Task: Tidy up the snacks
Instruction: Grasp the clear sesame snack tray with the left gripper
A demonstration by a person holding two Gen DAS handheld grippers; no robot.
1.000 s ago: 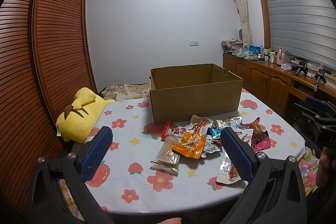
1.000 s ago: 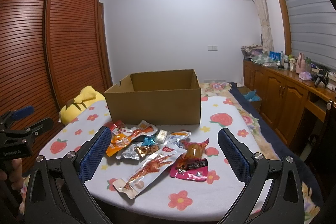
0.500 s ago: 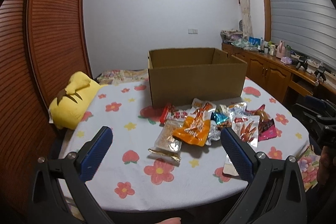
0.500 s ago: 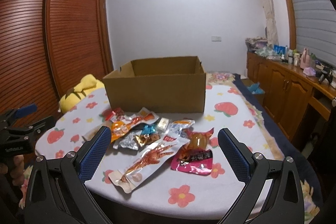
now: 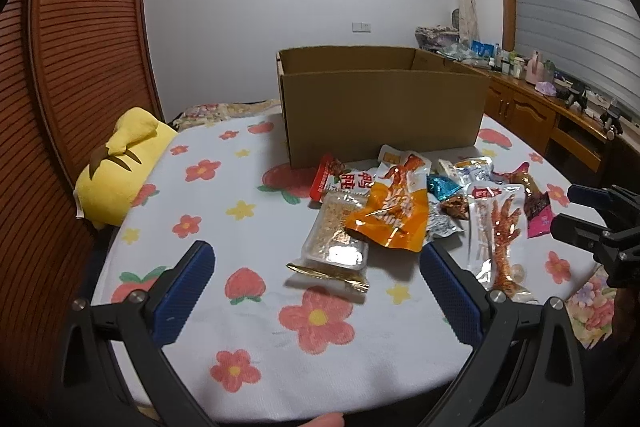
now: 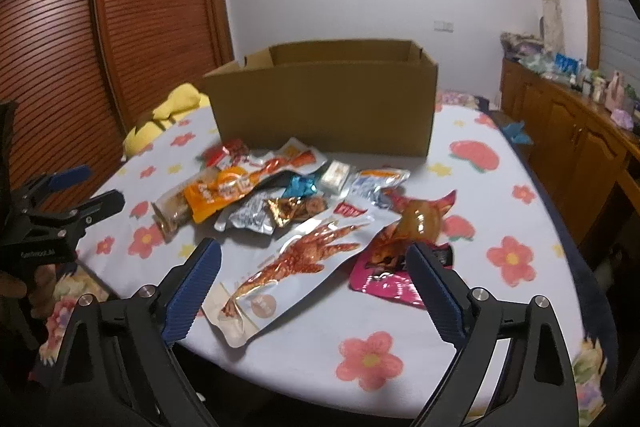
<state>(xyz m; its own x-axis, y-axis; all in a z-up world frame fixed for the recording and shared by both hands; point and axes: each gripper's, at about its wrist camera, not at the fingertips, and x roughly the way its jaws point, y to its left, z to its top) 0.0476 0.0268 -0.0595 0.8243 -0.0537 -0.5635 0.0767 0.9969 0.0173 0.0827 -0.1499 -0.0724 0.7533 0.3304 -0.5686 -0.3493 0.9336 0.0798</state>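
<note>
snack packets lie in a loose heap on the tabletop point(image 5: 248, 311), which wears a white cloth printed with flowers and strawberries. the heap sits just in front of an open cardboard box point(image 5: 380, 111) that stands toward the far edge, its top flaps out of the way.

nearest the left gripper point(image 5: 316, 263) is a clear packet of pale crumbly snack point(image 5: 336, 239) with a gold sealed end, lying toward the near edge. an orange pouch point(image 5: 390, 213) overlaps its upper right corner. behind those, a red and white packet point(image 5: 340, 181) rests close to the box wall. the left gripper hangs above the cloth with its blue pads point(image 5: 182, 293) spread wide, nothing between them.

toward the right edge of the heap lies a long clear packet with a chicken foot point(image 6: 296, 263), stretched diagonally toward the near edge. beside it, a magenta packet point(image 6: 384, 281) carries a glossy brown piece on top. small blue, silver and gold wrappers crowd the middle of the pile.

the right gripper point(image 6: 314, 261) hovers over the chicken foot packet, its jaws wide but closing, the pads not pressing on anything.

a yellow plush point(image 5: 116, 171) slumps at the left edge of the tabletop, against a slatted wooden wardrobe point(image 5: 84, 39).
</note>
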